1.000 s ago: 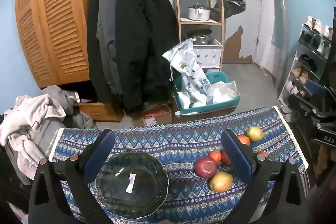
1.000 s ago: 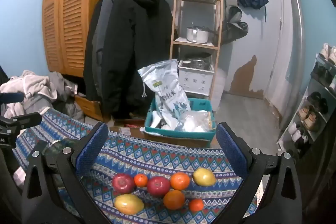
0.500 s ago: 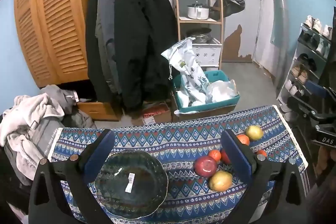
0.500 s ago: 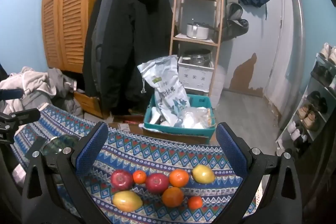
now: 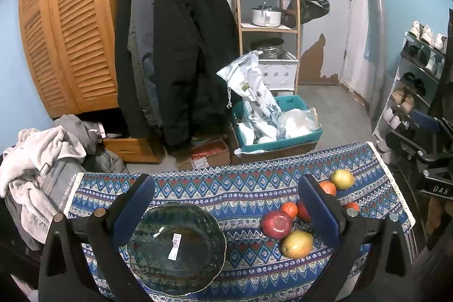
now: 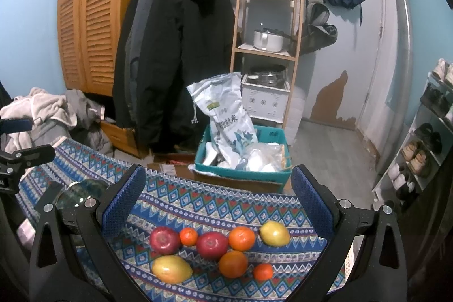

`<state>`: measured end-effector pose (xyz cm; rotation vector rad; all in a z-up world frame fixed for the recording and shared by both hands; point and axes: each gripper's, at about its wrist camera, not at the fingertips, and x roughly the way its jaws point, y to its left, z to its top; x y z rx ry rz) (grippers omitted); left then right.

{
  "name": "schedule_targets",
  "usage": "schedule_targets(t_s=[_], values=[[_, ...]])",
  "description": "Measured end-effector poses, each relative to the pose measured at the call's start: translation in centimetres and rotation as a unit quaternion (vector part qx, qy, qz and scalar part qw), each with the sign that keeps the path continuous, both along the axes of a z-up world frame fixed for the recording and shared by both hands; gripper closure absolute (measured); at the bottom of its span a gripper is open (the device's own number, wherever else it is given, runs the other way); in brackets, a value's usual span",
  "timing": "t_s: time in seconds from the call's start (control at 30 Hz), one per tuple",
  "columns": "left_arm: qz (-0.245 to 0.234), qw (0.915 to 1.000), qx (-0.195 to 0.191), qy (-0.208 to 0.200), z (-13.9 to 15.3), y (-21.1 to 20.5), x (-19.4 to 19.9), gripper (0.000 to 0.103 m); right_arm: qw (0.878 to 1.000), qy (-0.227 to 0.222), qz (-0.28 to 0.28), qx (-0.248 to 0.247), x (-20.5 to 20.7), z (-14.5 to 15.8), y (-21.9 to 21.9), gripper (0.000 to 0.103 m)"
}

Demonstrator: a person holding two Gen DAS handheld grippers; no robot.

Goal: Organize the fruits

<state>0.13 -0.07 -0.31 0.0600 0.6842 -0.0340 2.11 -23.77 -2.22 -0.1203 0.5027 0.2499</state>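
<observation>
— Eight fruits lie on the table point(image 6: 254, 205), all between the spread fingers of the right gripper point(image 6: 216, 205), which is released and holds nothing.

— Which ones are nearest it?

— A mango point(image 6: 171, 269), an orange point(image 6: 233, 263) and a small tangerine point(image 6: 263, 271) in the near row. Beyond them run a red apple point(image 6: 164, 239), a second tangerine point(image 6: 188, 236), another apple point(image 6: 212, 244), a second orange point(image 6: 241, 238) and a yellow pear point(image 6: 274, 233). Several touch their neighbours.

— And the left gripper point(image 5: 226, 212)?

— Also spread wide and empty, hanging over a glass bowl point(image 5: 177, 248) with a barcode sticker point(image 5: 174, 246) inside. The bowl sits toward its left finger; the fruit is off to its right, partly hidden behind its right finger.

— Anything between bowl and fruit?

— Only bare patterned cloth point(image 5: 243, 225). Past the table's far edge stands a teal bin point(image 6: 243, 171) holding a rice bag point(image 6: 226, 115), then hanging coats point(image 6: 175, 53) and a wooden shelf point(image 6: 267, 53). Clothes point(image 5: 42, 157) are piled off to the left, a shoe rack point(image 5: 416, 81) off to the right.
</observation>
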Motion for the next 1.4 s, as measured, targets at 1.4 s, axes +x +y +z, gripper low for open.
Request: schedule_targets(t_s=[1.4], values=[[-0.001,1.0,0.004,0.008,-0.55,-0.07,0.06,0.001,1.0,0.007,0.0,-0.004,0.3,-0.19,0.06,0.003]])
